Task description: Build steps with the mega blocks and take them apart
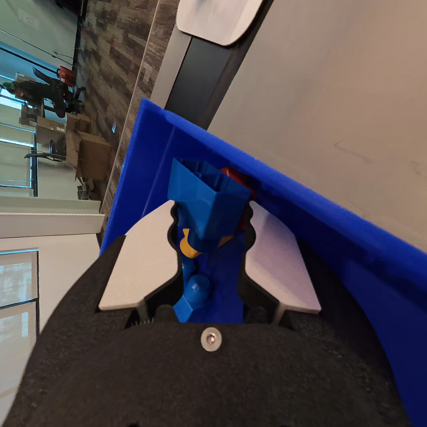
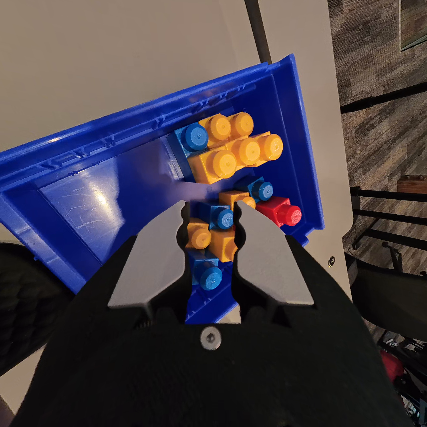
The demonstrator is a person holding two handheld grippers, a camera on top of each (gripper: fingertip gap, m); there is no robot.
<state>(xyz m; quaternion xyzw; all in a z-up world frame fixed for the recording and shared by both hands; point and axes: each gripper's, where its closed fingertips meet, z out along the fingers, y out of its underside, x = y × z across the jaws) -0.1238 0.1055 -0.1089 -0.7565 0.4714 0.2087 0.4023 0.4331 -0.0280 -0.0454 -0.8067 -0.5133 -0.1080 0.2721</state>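
Left gripper (image 1: 211, 208) clamps a blue mega block (image 1: 205, 201) above the blue bin (image 1: 346, 242), lifting it for stacking | right gripper (image 2: 210, 203) parted, empty, over binned blocks.

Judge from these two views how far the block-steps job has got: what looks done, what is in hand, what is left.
Done: nothing built shows; the loose blocks lie in the blue bin, including a yellow cluster and a red block. In hand: the left tongs hold a blue block over the bin; the right tongs hover open above it. Left: apparently the stacking and taking apart.
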